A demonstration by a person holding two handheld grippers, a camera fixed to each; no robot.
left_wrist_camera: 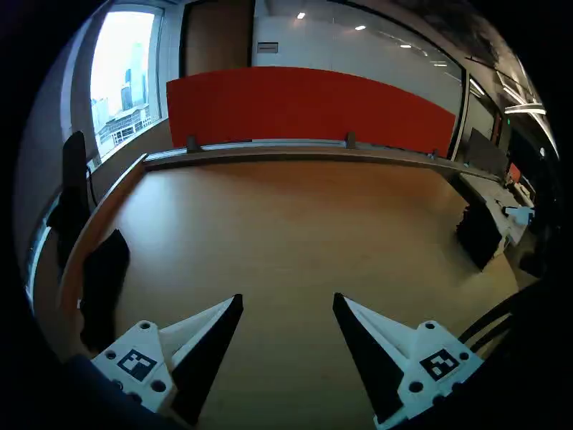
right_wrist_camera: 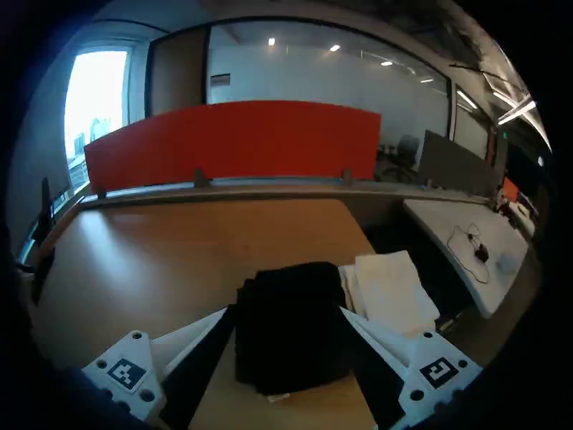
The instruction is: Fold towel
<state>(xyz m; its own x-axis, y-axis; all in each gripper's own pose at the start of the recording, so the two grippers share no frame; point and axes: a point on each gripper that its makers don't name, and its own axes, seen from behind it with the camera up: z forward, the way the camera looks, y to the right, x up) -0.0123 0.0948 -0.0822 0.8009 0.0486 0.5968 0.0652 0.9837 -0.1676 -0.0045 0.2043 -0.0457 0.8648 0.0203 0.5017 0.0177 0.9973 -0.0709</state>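
Right gripper (right_wrist_camera: 286,309) gapes around the folded black cloth towel (right_wrist_camera: 294,347), left gripper (left_wrist_camera: 287,297) gapes clear of it; shallow pinch probably peels only the top layer.

Dim indoors, blown-out window (left_wrist_camera: 122,79) glare at left w/ ceiling spots (left_wrist_camera: 301,15), heavy fisheye warp at edges

The left gripper (left_wrist_camera: 286,297) hangs over a bare stretch of wooden worktop (left_wrist_camera: 286,229), its jaws spread wide with nothing between them. A dark pile of cloth (left_wrist_camera: 478,233) sits at the worktop's right edge, and a black shape (left_wrist_camera: 104,283) hangs over its left edge. A red partition (left_wrist_camera: 308,104) runs along the far side, with a bright window (left_wrist_camera: 122,86) at its left.
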